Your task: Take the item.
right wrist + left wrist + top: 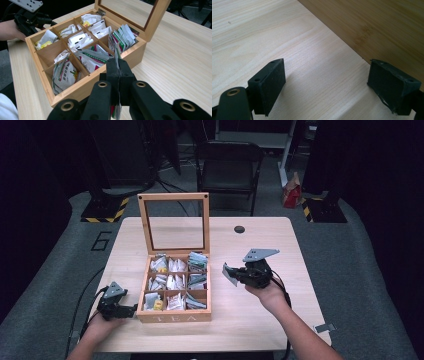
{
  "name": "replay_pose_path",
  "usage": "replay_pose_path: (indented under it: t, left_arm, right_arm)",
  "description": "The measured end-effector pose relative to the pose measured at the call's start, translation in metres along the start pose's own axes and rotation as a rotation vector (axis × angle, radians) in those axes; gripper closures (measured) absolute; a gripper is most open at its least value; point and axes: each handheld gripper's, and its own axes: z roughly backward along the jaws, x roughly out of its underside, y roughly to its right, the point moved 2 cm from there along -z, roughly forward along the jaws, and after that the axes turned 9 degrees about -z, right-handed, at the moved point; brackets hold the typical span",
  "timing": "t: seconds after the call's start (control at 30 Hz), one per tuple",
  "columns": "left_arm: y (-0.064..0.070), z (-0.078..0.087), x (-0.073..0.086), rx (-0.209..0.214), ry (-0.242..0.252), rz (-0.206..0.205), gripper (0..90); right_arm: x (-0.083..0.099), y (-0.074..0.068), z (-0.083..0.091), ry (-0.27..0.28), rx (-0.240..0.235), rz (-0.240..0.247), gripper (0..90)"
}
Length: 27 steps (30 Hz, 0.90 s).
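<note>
High view — box (174, 317), probably "TEA"

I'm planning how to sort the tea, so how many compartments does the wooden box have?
9, in a three-by-three grid inside the tea box: three along the lettered front wall, three across the middle, three by the open lid. None seems hidden.

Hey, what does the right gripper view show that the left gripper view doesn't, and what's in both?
Right gripper view alone: the right gripper shut on a tea packet, the open tea box with its nine compartments of packets, its raised glass lid, and, beyond the box, the left gripper in a hand.

Left gripper view alone: the left gripper's own jaws standing wide apart with nothing between them, one close by the box's outer wall.

Both: the pale wooden table and the box's wood.
</note>
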Motion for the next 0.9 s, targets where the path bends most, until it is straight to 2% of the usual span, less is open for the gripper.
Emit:
replay_pose_path:
  t: [0.27, 0.9]
  left_arm:
    - [0.0, 0.0, 0.0, -0.001, 0.002, 0.005, 14.1]
    - [0.0, 0.0, 0.0, -0.003, 0.006, 0.006, 14.1]
  right_arm:
    - [0.003, 0.007, 0.004, 0.011, 0.024, -0.004, 89.5]
    - [0.02, 0.02, 0.002, 0.002, 0.069, -0.02, 89.5]
